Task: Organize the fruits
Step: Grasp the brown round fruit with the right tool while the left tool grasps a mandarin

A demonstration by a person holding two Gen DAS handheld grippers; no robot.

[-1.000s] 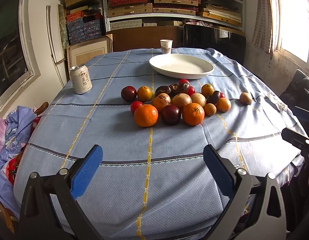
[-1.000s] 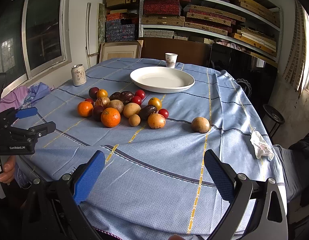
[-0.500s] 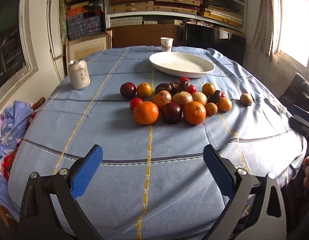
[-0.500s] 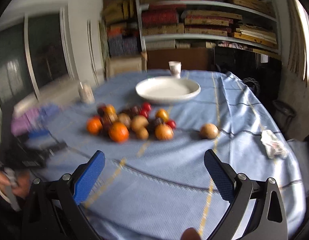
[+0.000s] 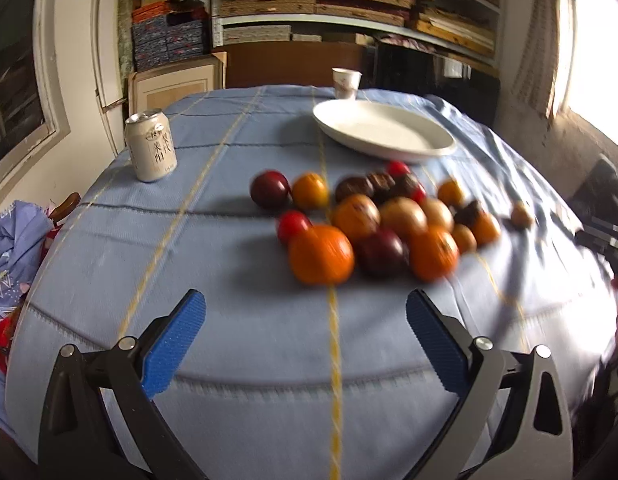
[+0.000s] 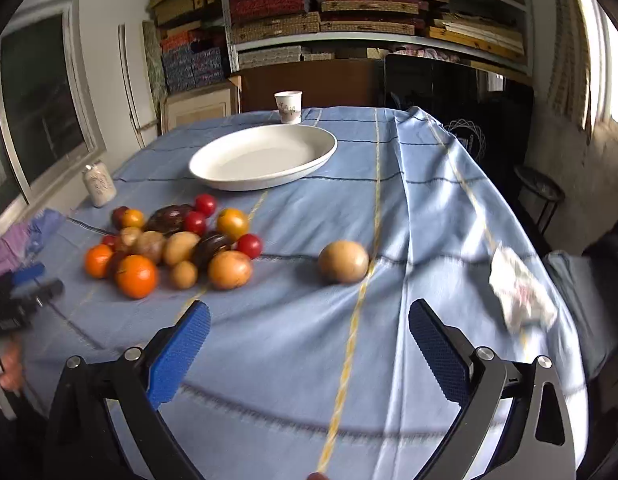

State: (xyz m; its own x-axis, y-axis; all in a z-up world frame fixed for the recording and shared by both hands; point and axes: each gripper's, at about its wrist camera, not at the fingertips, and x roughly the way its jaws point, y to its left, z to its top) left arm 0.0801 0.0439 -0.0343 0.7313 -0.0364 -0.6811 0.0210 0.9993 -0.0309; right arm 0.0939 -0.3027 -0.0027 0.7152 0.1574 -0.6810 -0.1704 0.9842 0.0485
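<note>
A drink can (image 5: pixel 151 151), a paper cup (image 6: pixel 288 107) and a crumpled tissue (image 6: pixel 521 292) sit on the blue tablecloth (image 6: pixel 389 200).

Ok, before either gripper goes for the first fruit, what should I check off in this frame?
1. Left gripper jaws open, nothing held: ok.
2. Right gripper jaws open, nothing held: ok.
3. White plate holds no fruit yet: ok.
4. Lone brown fruit apart from the fruit pile, free to grasp: ok.
5. Can and paper cup stand off the pile-to-plate path: ok.
6. Left view sharp enough for aiming: not ok, blurred.
</note>
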